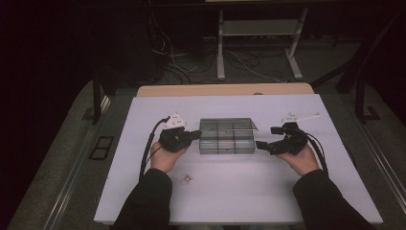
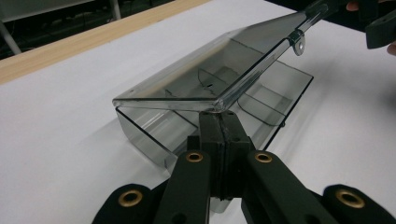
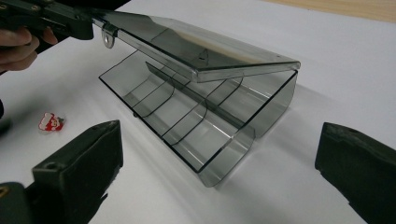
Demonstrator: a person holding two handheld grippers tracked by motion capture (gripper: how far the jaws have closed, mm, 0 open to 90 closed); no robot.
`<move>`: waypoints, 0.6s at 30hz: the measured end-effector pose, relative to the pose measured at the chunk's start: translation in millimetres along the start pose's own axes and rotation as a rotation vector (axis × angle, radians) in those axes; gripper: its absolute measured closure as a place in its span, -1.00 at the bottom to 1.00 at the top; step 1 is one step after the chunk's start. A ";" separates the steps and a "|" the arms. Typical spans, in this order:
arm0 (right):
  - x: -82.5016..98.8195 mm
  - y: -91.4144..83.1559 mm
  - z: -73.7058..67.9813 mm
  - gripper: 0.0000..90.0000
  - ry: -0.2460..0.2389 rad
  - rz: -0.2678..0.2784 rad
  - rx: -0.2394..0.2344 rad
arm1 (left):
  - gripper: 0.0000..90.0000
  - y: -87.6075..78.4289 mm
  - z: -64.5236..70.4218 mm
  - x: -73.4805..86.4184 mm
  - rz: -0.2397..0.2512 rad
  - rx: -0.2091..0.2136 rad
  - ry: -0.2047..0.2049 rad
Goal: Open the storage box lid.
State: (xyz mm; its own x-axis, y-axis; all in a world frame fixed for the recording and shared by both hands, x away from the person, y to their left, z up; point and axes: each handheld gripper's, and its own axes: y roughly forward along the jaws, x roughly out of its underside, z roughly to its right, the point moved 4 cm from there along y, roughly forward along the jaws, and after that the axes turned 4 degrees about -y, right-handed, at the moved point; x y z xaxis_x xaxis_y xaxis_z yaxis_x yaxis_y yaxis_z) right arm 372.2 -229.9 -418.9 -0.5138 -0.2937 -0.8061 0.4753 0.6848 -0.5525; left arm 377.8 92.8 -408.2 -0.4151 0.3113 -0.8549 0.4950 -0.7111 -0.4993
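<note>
Box (image 1: 227, 142) compartments bare, lid (image 2: 205, 74) half-raised

We take this for a lab or test room set up for recording, not a home. We see a white board (image 1: 239, 191) laid over a wooden desk (image 1: 225, 89) as a plain work surface, with dark surroundings on every side. Behind the desk, loose cables (image 1: 191, 62) sprawl across a grey carpeted floor (image 1: 48, 182), running under the white metal legs of a second desk (image 1: 258, 38). A floor socket plate (image 1: 101, 147) sits to the left, and dark stand legs (image 1: 364, 91) rise at both sides of the desk.
</note>
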 end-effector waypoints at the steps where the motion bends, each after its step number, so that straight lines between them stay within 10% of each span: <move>1: 0.0 0.0 0.0 -0.98 0.000 0.000 0.000 | 0.97 0.0 0.0 0.0 0.000 0.000 0.000; 15: -21.1 12.2 8.7 -0.96 -0.032 -0.026 0.036 | 0.97 2.8 -5.0 -16.8 -0.008 -0.005 0.006; 16: -25.5 12.7 10.3 -0.67 -0.037 -0.012 0.034 | 0.97 3.4 -4.9 -18.0 -0.005 -0.005 0.005; 18: -27.8 12.8 11.1 -0.67 -0.037 0.002 0.035 | 0.97 3.6 -5.5 -20.3 -0.005 -0.006 0.007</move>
State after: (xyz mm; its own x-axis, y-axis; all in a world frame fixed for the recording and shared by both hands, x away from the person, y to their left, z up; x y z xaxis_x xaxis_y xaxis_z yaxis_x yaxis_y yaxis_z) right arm 400.5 -220.4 -405.9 -0.4863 -0.3176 -0.8140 0.5011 0.6619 -0.5576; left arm 392.2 87.4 -393.5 -0.4127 0.3191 -0.8532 0.4975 -0.7056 -0.5046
